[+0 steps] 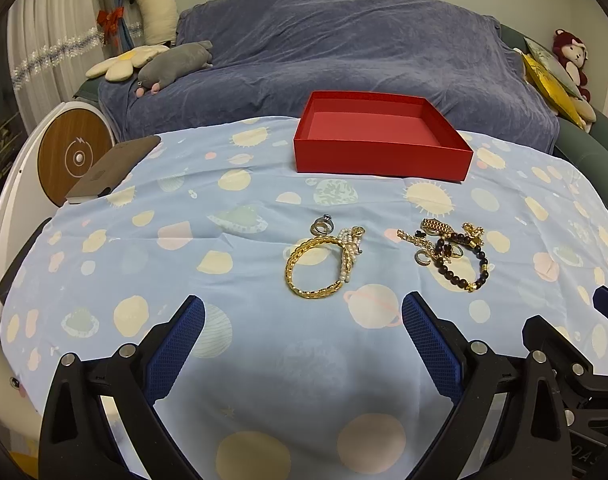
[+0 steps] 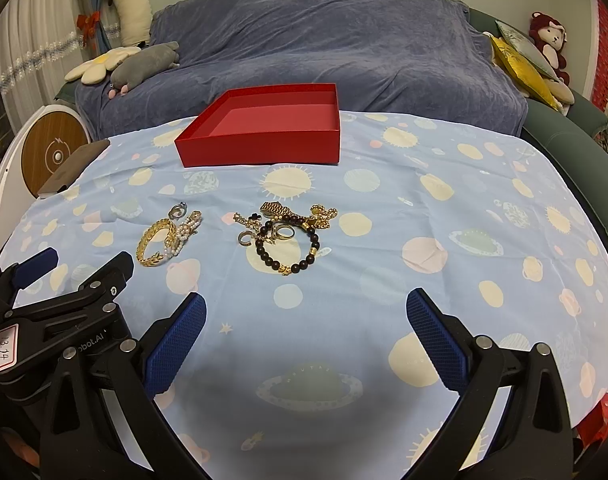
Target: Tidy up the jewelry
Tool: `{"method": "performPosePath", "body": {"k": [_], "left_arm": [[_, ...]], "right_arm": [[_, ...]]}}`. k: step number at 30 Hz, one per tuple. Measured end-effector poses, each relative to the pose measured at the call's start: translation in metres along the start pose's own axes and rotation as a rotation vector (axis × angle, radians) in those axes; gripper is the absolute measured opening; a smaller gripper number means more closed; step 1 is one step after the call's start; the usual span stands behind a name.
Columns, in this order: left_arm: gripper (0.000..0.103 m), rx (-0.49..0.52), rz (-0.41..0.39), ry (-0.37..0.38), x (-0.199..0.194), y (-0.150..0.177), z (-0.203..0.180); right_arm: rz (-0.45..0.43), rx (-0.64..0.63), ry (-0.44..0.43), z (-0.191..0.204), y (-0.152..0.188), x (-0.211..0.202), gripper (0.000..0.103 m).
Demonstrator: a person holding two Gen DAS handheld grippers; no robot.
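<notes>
Covering the table is a pale blue cloth printed with planets and suns; behind its far edge stands a sofa under a blue-grey throw.

A red box, open-topped and with nothing visible inside, sits on the cloth near the far edge, about mid-width.

The left gripper hangs over the near edge with its jaws spread wide and nothing between the blue pads. The right gripper is just beside it at the same edge, likewise spread wide and holding nothing.

The jewelry lies in 2 clusters at the middle of the cloth, between the box and the grippers, apart from both. In the left cluster a gold bangle lies flat, with a pearl bracelet draped across its right side and a silver ring touching its far side. The right cluster is a tangle: a dark bead bracelet with gold charms on the near side, a gold link watch band on the far side, gold chain pieces and small rings among them; how these overlap cannot be made out.
</notes>
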State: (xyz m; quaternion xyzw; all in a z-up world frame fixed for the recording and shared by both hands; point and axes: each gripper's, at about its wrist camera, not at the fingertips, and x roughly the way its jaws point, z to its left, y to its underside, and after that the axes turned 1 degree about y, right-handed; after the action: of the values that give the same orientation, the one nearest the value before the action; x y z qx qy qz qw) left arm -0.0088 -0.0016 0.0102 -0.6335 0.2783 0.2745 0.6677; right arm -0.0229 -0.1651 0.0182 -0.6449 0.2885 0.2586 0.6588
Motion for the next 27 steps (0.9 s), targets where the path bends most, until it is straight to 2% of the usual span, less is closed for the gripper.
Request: {"method": "performPosePath", "body": {"k": [13, 17, 20, 24, 27], "left_arm": [[0.096, 0.002, -0.004, 0.008, 0.001, 0.0, 0.002], [0.096, -0.008, 0.022, 0.041, 0.004, 0.002, 0.005], [0.096, -0.031, 0.051, 0.085, 0.009, 0.0, 0.011], [0.096, -0.075, 0.068, 0.081, 0.022, -0.004, 0.026], [0.096, -0.136, 0.104, 0.107, 0.038, -0.006, 0.037]], "right_arm": [[0.0, 0.001, 0.0, 0.0, 0.001, 0.001, 0.098], [0.004, 0.002, -0.007, -0.001, 0.001, 0.002, 0.098], [0.01, 0.0, -0.005, -0.001, 0.001, 0.004, 0.098], [0.035, 0.009, -0.017, -0.002, 0.002, 0.014, 0.098], [0.046, 0.003, -0.023, -0.002, 0.0, 0.022, 0.098]]}}
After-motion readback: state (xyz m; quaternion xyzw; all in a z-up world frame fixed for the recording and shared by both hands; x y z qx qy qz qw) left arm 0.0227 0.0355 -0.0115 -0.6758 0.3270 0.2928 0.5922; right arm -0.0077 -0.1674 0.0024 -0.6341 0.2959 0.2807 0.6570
